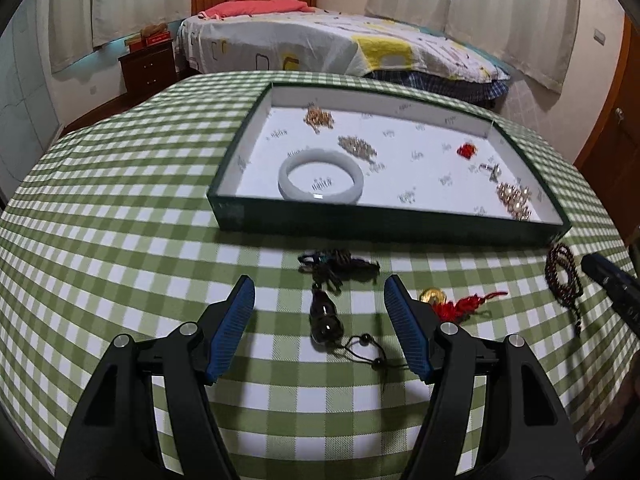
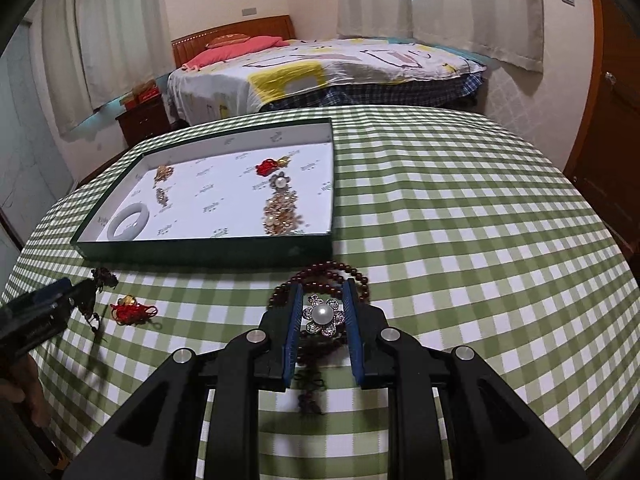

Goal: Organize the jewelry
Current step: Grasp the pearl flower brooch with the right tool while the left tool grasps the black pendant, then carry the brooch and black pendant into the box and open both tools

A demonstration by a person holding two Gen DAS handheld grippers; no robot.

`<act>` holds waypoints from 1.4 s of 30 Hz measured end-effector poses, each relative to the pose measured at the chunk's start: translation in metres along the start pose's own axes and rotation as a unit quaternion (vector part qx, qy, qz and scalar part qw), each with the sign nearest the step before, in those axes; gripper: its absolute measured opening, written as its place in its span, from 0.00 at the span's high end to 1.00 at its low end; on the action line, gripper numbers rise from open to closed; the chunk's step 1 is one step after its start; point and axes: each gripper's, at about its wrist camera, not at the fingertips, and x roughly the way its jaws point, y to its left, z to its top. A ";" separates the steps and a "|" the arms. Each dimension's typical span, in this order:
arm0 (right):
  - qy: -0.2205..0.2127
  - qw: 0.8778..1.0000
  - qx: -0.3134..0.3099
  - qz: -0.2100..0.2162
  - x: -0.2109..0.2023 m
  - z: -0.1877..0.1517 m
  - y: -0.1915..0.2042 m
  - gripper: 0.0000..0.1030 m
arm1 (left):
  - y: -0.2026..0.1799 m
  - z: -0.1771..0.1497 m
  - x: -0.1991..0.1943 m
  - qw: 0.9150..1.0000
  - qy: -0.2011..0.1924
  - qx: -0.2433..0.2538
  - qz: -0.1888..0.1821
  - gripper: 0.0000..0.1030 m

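Tablecloth [image 1: 120, 248]: woven cloth, matt, green-white check. Tray [image 1: 384, 224]: cardboard, matt dark green outside, white printed paper inside. Bangle [image 1: 321, 179]: smooth, glossy, pale stone-like. Flower brooch [image 2: 322, 315]: shiny metal with small stones, glossy pearl in centre. Bead string [image 2: 340, 272]: dark red-brown beads, polished. Red knot charm [image 2: 134, 310]: cord, matt, with shiny gold piece. Gripper pads [image 1: 236, 316]: blue, ribbed, rubber-like; arms matt black plastic, metal pins.
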 end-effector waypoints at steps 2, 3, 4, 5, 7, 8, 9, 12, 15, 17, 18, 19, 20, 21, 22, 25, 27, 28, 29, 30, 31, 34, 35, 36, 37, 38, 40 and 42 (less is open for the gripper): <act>0.004 1.000 0.006 0.002 0.002 -0.001 -0.003 0.79 | -0.001 -0.002 0.003 1.000 0.004 0.000 0.002 0.41; 0.005 1.000 0.008 0.002 0.003 -0.001 -0.004 0.79 | -0.001 -0.003 0.004 1.000 0.006 0.000 0.002 0.46; 0.006 1.000 0.010 0.003 0.004 -0.001 -0.005 0.79 | -0.001 -0.004 0.005 1.000 0.008 0.001 0.002 0.51; 0.007 1.000 0.011 0.003 0.004 -0.002 -0.005 0.79 | -0.001 -0.005 0.007 1.000 0.012 0.002 0.000 0.54; 0.007 1.000 0.011 0.003 0.005 -0.002 -0.005 0.79 | -0.001 -0.006 0.008 1.000 0.012 0.005 0.002 0.59; 0.008 1.000 0.011 0.003 0.005 -0.002 -0.005 0.79 | -0.001 -0.007 0.008 1.000 0.012 0.006 0.002 0.59; 0.008 1.000 0.010 0.003 0.005 -0.002 -0.006 0.79 | -0.001 -0.007 0.008 1.000 0.012 0.007 0.002 0.61; 0.009 1.000 0.009 0.003 0.006 -0.002 -0.005 0.79 | 0.001 -0.007 0.007 1.000 0.012 0.008 0.002 0.68; 0.009 1.000 0.007 0.003 0.006 -0.002 -0.004 0.79 | 0.001 -0.008 0.007 1.000 0.011 0.013 0.000 0.76; 0.009 1.000 0.006 0.003 0.007 -0.003 -0.003 0.79 | 0.000 -0.009 0.006 1.000 0.011 0.017 -0.001 0.80; 0.009 1.000 0.005 0.003 0.007 -0.003 -0.002 0.79 | 0.000 -0.009 0.006 1.000 0.011 0.019 -0.003 0.83; 0.010 1.000 0.004 0.003 0.007 -0.003 -0.002 0.79 | -0.001 -0.009 0.006 1.000 0.010 0.020 -0.003 0.83; 0.010 1.000 0.004 0.003 0.008 -0.004 -0.001 0.79 | -0.001 -0.009 0.006 1.000 0.010 0.021 -0.004 0.83; 0.011 1.000 0.003 0.003 0.008 -0.004 -0.001 0.79 | -0.001 -0.010 0.006 1.000 0.009 0.021 -0.005 0.83; 0.011 1.000 0.003 0.003 0.008 -0.004 -0.001 0.79 | -0.001 -0.010 0.006 1.000 0.009 0.022 -0.007 0.83; 0.011 1.000 0.002 0.003 0.009 -0.004 0.000 0.79 | -0.001 -0.010 0.006 1.000 0.009 0.021 -0.009 0.84; 0.011 1.000 0.002 0.003 0.008 -0.004 0.000 0.79 | -0.001 -0.010 0.005 1.000 0.007 0.019 -0.011 0.84; 0.011 1.000 0.002 0.003 0.008 -0.004 0.001 0.79 | -0.001 -0.010 0.004 1.000 0.005 0.019 -0.012 0.84; 0.011 1.000 0.002 0.003 0.008 -0.004 0.000 0.79 | -0.001 -0.011 0.003 1.000 0.003 0.020 -0.012 0.84; 0.010 1.000 0.002 0.004 0.008 -0.004 0.001 0.79 | -0.002 -0.011 0.001 1.000 0.000 0.022 -0.012 0.84; 0.009 1.000 0.001 0.005 0.008 -0.004 0.002 0.79 | -0.003 -0.011 0.000 1.000 -0.003 0.026 -0.012 0.84; 0.005 1.000 -0.003 0.008 0.005 -0.003 0.004 0.79 | -0.005 -0.010 -0.006 0.999 -0.012 0.031 -0.012 0.84; 0.003 1.000 -0.004 0.009 0.004 -0.003 0.005 0.79 | -0.005 -0.009 -0.009 0.999 -0.015 0.031 -0.014 0.84; 0.000 1.000 -0.005 0.011 0.003 -0.003 0.006 0.79 | -0.006 -0.008 -0.012 0.999 -0.018 0.030 -0.017 0.84; -0.001 1.000 -0.007 0.012 0.002 -0.002 0.008 0.79 | -0.007 -0.006 -0.016 0.999 -0.023 0.030 -0.019 0.84; -0.004 1.000 -0.008 0.014 0.000 -0.001 0.009 0.79 | -0.007 -0.004 -0.018 0.999 -0.026 0.030 -0.021 0.84; -0.009 1.000 -0.010 0.017 -0.003 0.001 0.011 0.79 | -0.009 0.001 -0.027 0.998 -0.038 0.030 -0.026 0.84; -0.015 1.000 -0.010 0.024 -0.007 0.005 0.014 0.79 | -0.010 0.006 -0.036 0.998 -0.051 0.029 -0.032 0.84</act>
